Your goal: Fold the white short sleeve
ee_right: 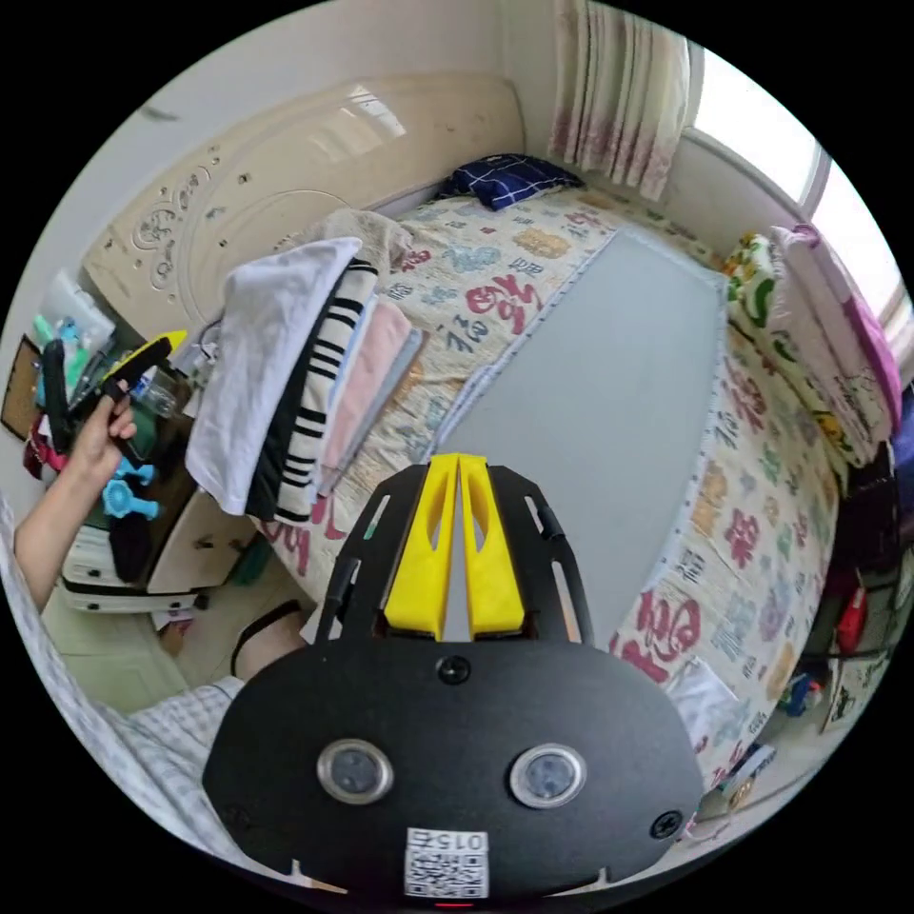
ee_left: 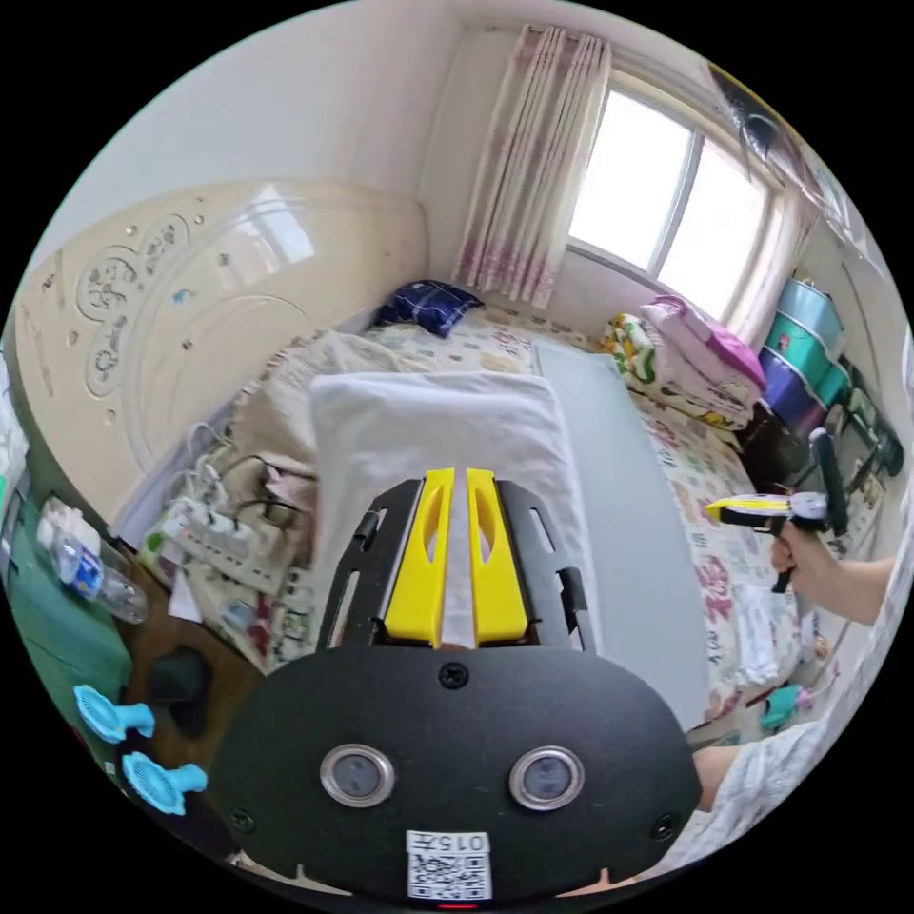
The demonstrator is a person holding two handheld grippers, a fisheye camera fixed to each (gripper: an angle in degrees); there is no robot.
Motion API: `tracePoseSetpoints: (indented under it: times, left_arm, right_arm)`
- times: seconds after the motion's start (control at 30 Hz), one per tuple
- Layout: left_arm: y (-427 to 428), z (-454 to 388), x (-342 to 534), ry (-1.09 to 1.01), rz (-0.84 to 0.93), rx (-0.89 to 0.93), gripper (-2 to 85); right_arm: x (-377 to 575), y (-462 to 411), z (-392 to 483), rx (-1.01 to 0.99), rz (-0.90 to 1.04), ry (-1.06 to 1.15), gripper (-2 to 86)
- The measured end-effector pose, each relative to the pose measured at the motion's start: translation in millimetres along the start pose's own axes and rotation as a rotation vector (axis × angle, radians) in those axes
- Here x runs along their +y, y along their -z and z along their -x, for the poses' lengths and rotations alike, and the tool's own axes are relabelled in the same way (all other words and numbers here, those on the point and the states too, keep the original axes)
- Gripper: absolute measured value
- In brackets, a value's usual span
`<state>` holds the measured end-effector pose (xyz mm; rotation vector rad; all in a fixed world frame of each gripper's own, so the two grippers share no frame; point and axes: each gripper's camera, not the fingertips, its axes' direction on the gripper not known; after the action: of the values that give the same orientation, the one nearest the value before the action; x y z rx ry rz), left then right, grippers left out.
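A lived-in bedroom at home: a patterned bedspread (ee_right: 762,533) is covering the bed beneath a carved headboard (ee_right: 286,181), curtains (ee_left: 533,162) are hanging at the window (ee_left: 666,200), and what is probably folded bedding (ee_left: 700,357) is lying alongside.

The white short sleeve (ee_right: 262,352) is already folded into a neat rectangular pad of plain white cloth. It lies flat on top of a stack of folded clothes (ee_right: 328,381), which sits at the bed's (ee_right: 762,533) edge near the headboard (ee_right: 286,181) corner. In the left gripper view its smooth upper face (ee_left: 433,433) shows, one folded edge hanging slightly over the stack's side.
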<state>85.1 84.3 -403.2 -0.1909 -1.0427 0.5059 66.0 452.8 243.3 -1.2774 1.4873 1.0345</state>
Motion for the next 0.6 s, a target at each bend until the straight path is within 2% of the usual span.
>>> tracePoseSetpoints:
  times: [0.07, 0.17, 0.37, 0.47, 0.6]
  left_arm:
    - [-18.7, -73.2, -21.4, -0.028, 0.001, 0.174, -0.2]
    - [-59.3, -167.6, -55.8, -0.082, 0.089, 0.395, -0.4]
    - [-126.8, -367.0, -118.3, -0.287, 0.326, 0.671, 1.0]
    - [-160.5, -463.1, -131.9, -0.375, 0.433, 0.72, 3.5]
    - [-206.8, -579.6, -137.0, -0.454, 0.533, 0.644, 5.8]
  right_arm:
    - [14.1, 29.6, -8.6, 0.049, 0.013, -0.107, -0.6]
    - [22.2, 59.8, -37.1, -0.045, 0.107, -0.252, 0.1]
    - [59.1, 149.4, -147.9, -0.064, 0.132, -0.559, 7.3]
    - [85.6, 193.5, -219.9, -0.034, 0.126, -0.669, 8.3]
    - [97.5, 241.8, -292.2, 0.0, 0.131, -0.681, 8.7]
